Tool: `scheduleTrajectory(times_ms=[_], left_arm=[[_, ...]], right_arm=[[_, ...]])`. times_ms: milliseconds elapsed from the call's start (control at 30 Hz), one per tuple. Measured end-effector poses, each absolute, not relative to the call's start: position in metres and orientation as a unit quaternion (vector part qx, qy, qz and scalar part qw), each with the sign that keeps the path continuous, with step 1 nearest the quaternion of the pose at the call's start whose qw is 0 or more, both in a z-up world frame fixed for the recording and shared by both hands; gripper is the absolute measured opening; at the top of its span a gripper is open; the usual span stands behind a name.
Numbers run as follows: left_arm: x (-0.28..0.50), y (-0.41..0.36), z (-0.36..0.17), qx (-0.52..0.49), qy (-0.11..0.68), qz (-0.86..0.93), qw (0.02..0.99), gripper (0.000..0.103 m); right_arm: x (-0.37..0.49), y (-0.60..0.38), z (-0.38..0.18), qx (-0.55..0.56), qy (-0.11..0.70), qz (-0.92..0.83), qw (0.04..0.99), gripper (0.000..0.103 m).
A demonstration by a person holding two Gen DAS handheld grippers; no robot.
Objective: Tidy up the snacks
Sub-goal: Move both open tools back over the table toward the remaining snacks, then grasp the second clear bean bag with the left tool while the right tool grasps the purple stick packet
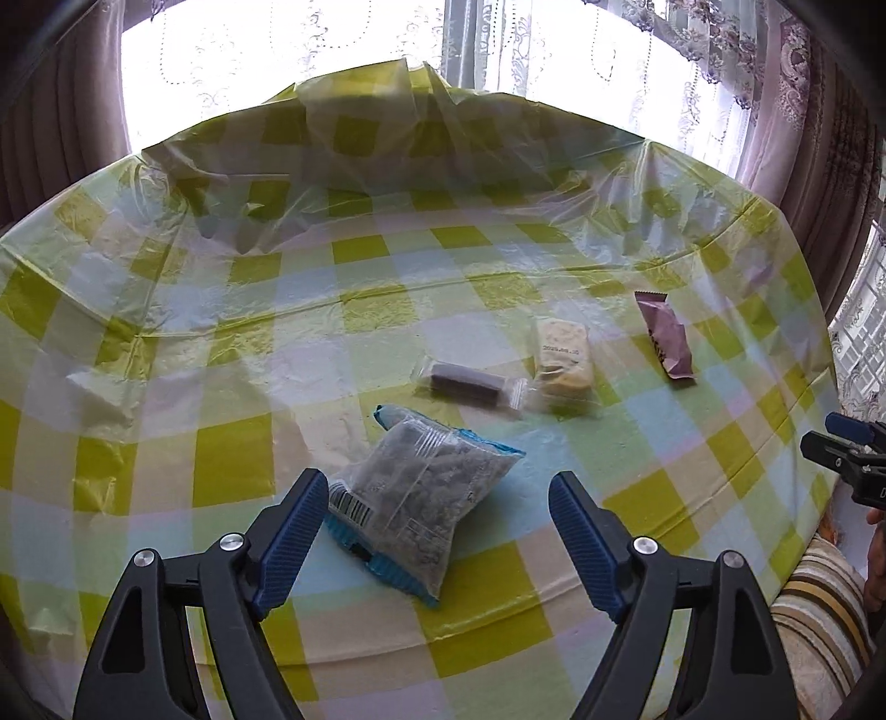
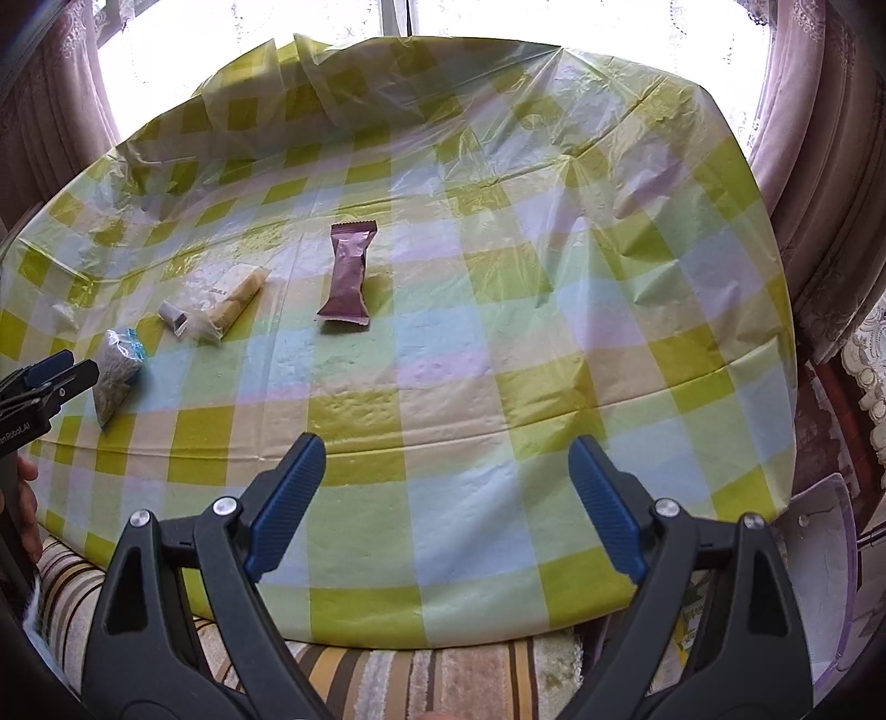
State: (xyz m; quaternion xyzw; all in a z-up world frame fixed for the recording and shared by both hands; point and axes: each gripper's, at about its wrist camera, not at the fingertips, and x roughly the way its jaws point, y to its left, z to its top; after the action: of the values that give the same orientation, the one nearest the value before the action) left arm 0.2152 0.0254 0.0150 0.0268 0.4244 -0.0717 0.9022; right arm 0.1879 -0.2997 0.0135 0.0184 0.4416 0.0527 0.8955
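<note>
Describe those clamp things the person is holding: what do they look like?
Each gripper, left gripper and right gripper, has two black plastic arms with triangular cut-outs and silver round screws. The fingers carry ribbed blue pads. White lettering marks the left one's body; no cables show.

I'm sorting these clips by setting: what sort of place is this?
Most likely a home room. A table in a green-checked plastic tablecloth stands by a window hung with lace curtains, and a striped cushioned seat sits at its near edge. Wrapped snacks, such as a purple bar, lie on it.
</note>
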Motion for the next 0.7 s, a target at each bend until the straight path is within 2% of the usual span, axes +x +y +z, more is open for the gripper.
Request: scheduleTrajectory(times_ms=[367, 400, 467, 500, 700], left_arm=[[0.244, 0.032, -0.013, 0.069, 0.457, -0.117, 0.879, 0.083], [0.245, 0.033, -0.015, 0.068, 0.459, -0.116, 0.878, 0.081], [0.246, 0.035, -0.016, 0.057, 0.457, -0.118, 0.880, 0.072], [0.246, 0.036, -0.018, 0.052, 0.460, -0.116, 0.879, 0.063], [0.243, 0.046, -0.021, 0.015, 0.459, -0.096, 0.883, 0.061]], right_arm=[[0.204, -0.265, 0.012, -0.003, 0.439, 0.084, 0.895, 0.091], [0.206, -0.261, 0.012, -0.005, 0.438, 0.087, 0.895, 0.091], [0.210, -0.252, 0.013, -0.005, 0.436, 0.094, 0.895, 0.091], [0.212, -0.247, 0.013, -0.006, 0.434, 0.097, 0.896, 0.091], [0.227, -0.204, 0.015, -0.022, 0.419, 0.129, 0.898, 0.091]])
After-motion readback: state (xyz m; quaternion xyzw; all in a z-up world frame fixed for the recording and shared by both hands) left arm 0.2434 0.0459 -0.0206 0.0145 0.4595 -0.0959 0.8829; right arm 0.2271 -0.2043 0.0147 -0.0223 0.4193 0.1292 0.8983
